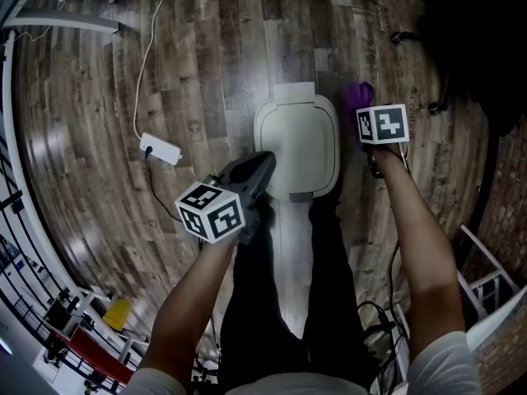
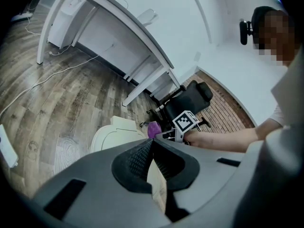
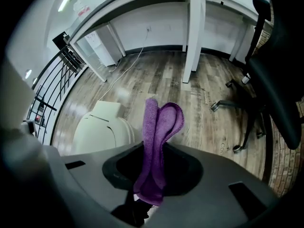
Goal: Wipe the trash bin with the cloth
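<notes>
A cream trash bin [image 1: 296, 142] with its lid closed stands on the wood floor in front of the person's legs; it also shows as the bin [image 2: 114, 134] and the bin [image 3: 99, 127] in the gripper views. My right gripper [image 1: 362, 110] hovers at the bin's right side, shut on a folded purple cloth [image 1: 357, 97] that sticks up between the jaws as the cloth [image 3: 159, 122]. My left gripper [image 1: 265, 161] sits at the bin's left near corner. Its jaws meet at the tips of the left gripper [image 2: 152, 144] with nothing held.
A white power strip [image 1: 160, 148] with its cable lies on the floor left of the bin. A black office chair [image 3: 270, 70] stands to the right, with white desk legs [image 3: 192, 37] behind. Railings [image 1: 20, 220] run along the left.
</notes>
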The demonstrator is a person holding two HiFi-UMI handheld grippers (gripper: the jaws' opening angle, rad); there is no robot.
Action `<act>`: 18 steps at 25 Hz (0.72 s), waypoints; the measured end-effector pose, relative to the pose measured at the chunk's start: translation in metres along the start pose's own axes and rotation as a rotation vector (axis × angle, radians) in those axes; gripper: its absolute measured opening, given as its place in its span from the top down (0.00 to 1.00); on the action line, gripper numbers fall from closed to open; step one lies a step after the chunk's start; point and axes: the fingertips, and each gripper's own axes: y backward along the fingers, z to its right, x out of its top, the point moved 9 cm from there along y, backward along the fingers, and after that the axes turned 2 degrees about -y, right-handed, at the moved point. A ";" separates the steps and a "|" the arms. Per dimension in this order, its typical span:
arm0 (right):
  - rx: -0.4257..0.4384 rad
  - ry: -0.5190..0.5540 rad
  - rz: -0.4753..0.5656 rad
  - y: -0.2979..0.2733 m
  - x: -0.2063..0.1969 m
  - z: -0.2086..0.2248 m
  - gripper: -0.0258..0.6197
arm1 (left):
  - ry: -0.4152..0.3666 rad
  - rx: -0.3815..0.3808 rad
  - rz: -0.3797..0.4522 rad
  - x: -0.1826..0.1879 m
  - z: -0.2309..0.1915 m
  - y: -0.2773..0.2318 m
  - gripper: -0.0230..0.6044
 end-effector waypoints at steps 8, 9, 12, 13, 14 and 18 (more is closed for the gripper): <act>0.041 0.005 0.088 0.022 0.010 -0.018 0.80 | -0.007 0.008 -0.005 -0.003 -0.001 0.007 0.96; 0.058 0.010 0.097 0.023 0.012 -0.027 0.80 | -0.005 0.010 -0.004 -0.003 -0.002 0.008 0.96; 0.118 0.028 0.119 0.025 0.018 -0.059 0.80 | -0.001 0.017 0.001 -0.004 -0.006 0.015 0.96; 0.145 0.033 0.126 0.025 0.019 -0.071 0.80 | 0.000 0.020 0.002 -0.004 -0.008 0.018 0.96; 0.171 0.040 0.134 0.026 0.019 -0.085 0.80 | 0.002 0.023 0.004 -0.005 -0.010 0.021 0.96; 0.250 0.091 0.142 0.025 0.017 -0.138 0.80 | 0.016 0.043 0.010 -0.009 -0.019 0.035 0.96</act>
